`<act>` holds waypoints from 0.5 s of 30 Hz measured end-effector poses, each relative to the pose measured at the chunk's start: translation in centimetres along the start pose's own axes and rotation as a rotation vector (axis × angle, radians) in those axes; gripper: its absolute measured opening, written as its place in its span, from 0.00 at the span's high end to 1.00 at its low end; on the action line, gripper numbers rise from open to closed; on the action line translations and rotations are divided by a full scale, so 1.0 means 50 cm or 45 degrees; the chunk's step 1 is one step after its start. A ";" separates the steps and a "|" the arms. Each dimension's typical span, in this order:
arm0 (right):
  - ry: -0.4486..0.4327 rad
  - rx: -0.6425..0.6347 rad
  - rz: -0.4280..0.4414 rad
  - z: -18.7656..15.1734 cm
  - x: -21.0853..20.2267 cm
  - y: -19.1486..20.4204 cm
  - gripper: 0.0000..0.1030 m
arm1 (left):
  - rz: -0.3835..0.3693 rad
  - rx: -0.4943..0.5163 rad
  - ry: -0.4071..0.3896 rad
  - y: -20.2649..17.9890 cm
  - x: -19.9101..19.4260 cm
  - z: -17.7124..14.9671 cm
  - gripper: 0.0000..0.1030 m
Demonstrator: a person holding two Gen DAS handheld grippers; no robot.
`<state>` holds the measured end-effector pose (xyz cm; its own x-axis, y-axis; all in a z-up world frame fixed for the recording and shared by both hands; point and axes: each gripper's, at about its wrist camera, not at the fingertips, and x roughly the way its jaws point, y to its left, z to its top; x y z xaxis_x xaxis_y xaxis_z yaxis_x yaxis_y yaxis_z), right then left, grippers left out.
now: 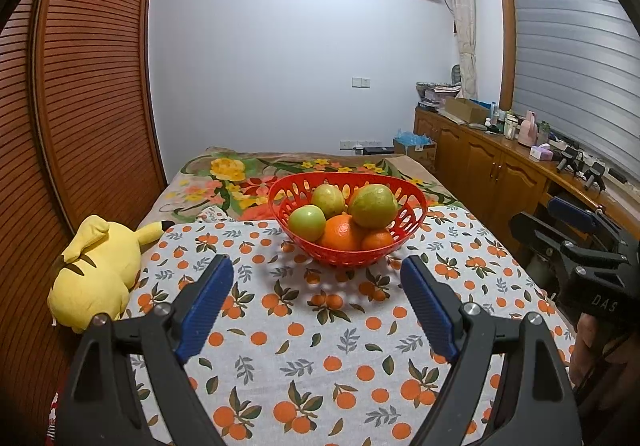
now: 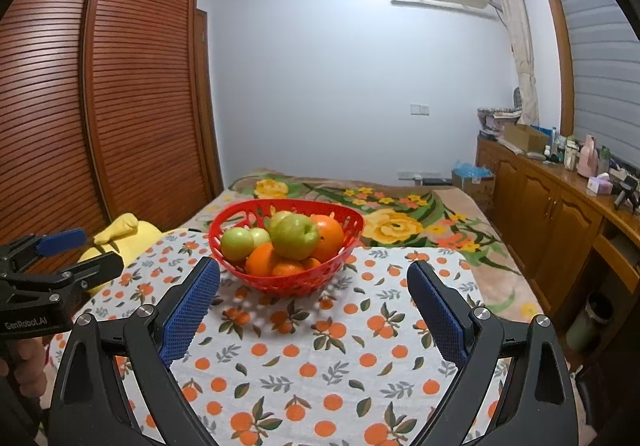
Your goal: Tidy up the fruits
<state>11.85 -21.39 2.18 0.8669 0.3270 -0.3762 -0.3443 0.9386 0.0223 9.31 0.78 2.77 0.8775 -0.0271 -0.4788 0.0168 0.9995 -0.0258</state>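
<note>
The red basket point(image 1: 347, 222) stands on the orange-printed cloth point(image 1: 320, 346) that is spread over the bed, and the fruits are all piled inside it: green ones on top, oranges point(image 1: 340, 232) below. No fruit is seen lying loose on the cloth. The basket is placed straight ahead of both claws, a little beyond their tips. The left claw point(image 1: 318, 266) is spread wide and nothing is held in it; the right claw point(image 2: 314, 272) is also spread wide and empty. By the right wrist view the basket seems slightly nearer to the right claw, but the difference is small.
</note>
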 end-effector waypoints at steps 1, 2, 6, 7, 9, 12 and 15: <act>0.000 0.000 0.000 0.000 0.000 0.000 0.06 | -0.001 -0.001 0.000 0.001 0.000 -0.001 0.16; -0.001 0.000 0.000 0.000 -0.001 0.000 0.06 | 0.000 0.001 0.001 0.001 0.000 -0.001 0.16; -0.001 0.000 0.000 0.000 0.000 0.000 0.06 | 0.001 -0.002 0.000 0.002 -0.001 -0.002 0.16; 0.000 -0.001 -0.001 0.000 0.000 -0.001 0.06 | 0.001 -0.001 0.002 0.001 0.000 -0.002 0.16; -0.001 0.000 0.001 0.000 0.000 -0.001 0.06 | 0.003 0.000 0.000 0.001 0.000 -0.003 0.16; 0.000 0.001 0.001 0.000 0.000 -0.001 0.06 | 0.002 -0.001 0.001 0.002 0.000 -0.002 0.16; -0.001 0.000 -0.001 -0.001 0.000 -0.001 0.06 | 0.001 -0.003 0.001 0.002 0.000 -0.002 0.16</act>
<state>11.84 -21.44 2.16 0.8674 0.3264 -0.3755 -0.3436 0.9388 0.0222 9.26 0.88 2.68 0.8771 -0.0267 -0.4795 0.0153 0.9995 -0.0276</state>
